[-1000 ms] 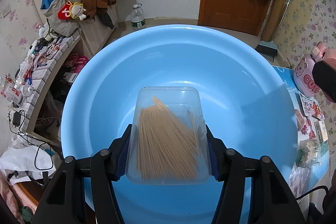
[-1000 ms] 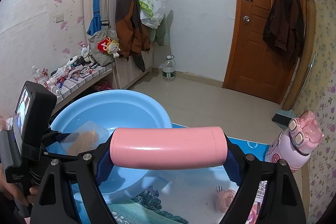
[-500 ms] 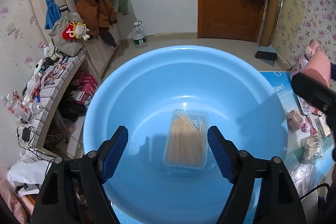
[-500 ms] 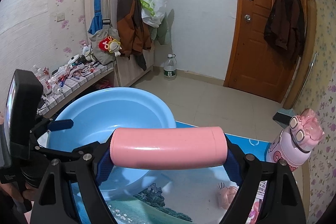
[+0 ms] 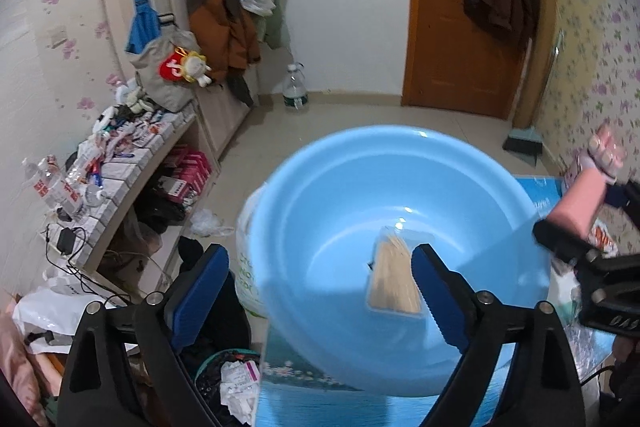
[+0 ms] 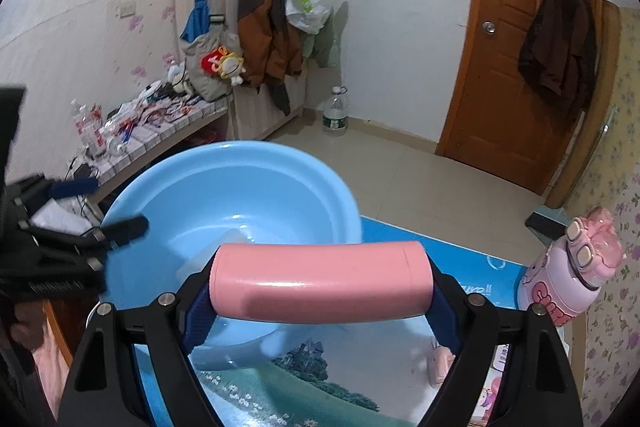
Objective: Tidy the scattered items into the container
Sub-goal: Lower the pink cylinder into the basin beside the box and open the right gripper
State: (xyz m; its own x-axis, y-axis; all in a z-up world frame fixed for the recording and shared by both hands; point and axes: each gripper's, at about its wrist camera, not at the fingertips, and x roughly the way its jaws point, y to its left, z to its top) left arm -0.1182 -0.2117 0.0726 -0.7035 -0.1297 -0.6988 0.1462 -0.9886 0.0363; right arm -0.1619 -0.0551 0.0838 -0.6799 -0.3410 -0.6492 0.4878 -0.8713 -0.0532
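Note:
A big light-blue basin (image 5: 340, 187) stands on the table. A clear box of toothpicks (image 5: 394, 277) lies flat on its bottom, free of any grip. My left gripper (image 5: 316, 267) hangs above the basin's near left rim; its jaws are opening wide and nothing is between them. In the right wrist view the left gripper (image 6: 100, 207) shows at the left over the basin (image 6: 240, 187). My right gripper (image 6: 320, 291) is shut on a pink cylinder (image 6: 320, 279), held crosswise just right of the basin. That cylinder (image 5: 576, 203) also shows at the right edge of the left wrist view.
A pink pig-shaped bottle (image 6: 572, 279) stands at the table's right side and a small pink item (image 6: 440, 363) lies on the landscape-print mat (image 6: 320, 367). A cluttered shelf (image 5: 132, 155) and a waste bin (image 5: 236, 387) are left of the table.
My left gripper let go of the toothpick box, opened wide, and rose back and to the left; the box now lies in the basin. The right gripper kept still with the pink cylinder.

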